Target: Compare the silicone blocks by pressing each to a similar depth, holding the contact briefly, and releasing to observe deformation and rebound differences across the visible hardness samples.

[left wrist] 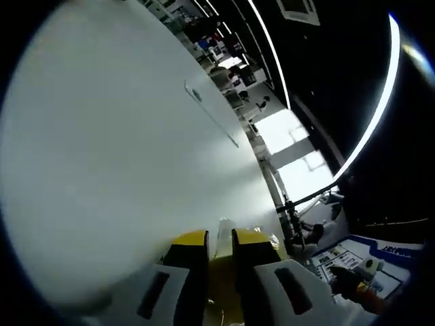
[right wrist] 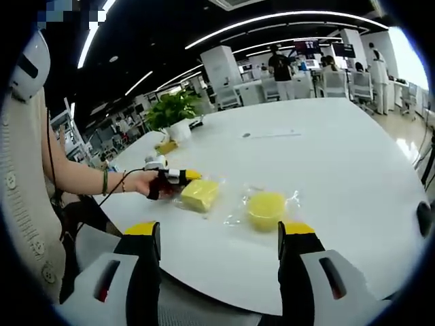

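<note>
While your left gripper [right wrist: 178,178] pinches the square yellow block [right wrist: 199,194], its jaws sit nearly closed. Your right gripper [right wrist: 219,239] is wide open, empty; the round block [right wrist: 266,208] lies at one o'clock.

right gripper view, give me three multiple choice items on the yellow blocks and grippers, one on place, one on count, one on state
1. Where does the round yellow block lie relative to the square yellow block in the right gripper view?
A. to its right
B. stacked on it
C. to its left, by the plant

2. How many bagged yellow blocks lie on the white table?
A. one
B. two
C. four

3. How stands the right gripper?
A. shut on the round block
C. shut on the plant pot
B. open, fingers wide apart, holding nothing

Answers:
1 A, the round block sits to the right, with a gap of table between them.
2 B, one square and one round, each in clear wrap.
3 B, its yellow-tipped fingers stand far apart above the near table edge, while the left gripper reaches the square block.
</note>
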Demonstrator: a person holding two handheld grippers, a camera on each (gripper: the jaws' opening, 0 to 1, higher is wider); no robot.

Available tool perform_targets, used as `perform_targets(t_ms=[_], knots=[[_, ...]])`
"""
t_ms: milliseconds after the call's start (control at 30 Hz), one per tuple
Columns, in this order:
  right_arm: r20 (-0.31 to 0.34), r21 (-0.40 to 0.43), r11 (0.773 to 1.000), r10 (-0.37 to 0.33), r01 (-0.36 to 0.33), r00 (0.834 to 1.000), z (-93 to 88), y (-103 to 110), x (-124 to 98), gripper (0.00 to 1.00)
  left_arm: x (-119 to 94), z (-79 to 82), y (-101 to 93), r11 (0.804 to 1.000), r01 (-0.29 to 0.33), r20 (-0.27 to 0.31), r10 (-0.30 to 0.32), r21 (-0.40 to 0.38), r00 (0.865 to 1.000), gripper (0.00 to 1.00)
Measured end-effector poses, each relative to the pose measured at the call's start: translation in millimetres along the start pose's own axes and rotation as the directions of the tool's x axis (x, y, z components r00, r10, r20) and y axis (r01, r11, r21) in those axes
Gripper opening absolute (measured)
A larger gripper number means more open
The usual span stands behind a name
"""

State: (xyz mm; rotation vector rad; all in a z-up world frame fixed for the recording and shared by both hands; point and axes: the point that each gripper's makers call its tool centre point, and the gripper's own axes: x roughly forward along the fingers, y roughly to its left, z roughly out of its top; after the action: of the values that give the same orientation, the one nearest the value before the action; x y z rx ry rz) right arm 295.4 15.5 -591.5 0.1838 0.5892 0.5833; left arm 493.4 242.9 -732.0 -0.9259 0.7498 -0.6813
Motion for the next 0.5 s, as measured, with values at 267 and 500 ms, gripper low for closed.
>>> perform_targets(t_ms=[267,500], knots=[[0.0,-0.001,1.0,0.01,-0.01,1.0,0.5,2,3,0.64,-5,-4.9,-8.6,0.994,0.015,-0.041,-0.011,0.107,0.999,0.0],[0.004,-0.005,1.0,0.024,-0.024,1.0,-0.2,5,2,0.64,-11,0.1,-24.6,0.99,0.003,-0.029,0.002,0.144,1.0,0.0]])
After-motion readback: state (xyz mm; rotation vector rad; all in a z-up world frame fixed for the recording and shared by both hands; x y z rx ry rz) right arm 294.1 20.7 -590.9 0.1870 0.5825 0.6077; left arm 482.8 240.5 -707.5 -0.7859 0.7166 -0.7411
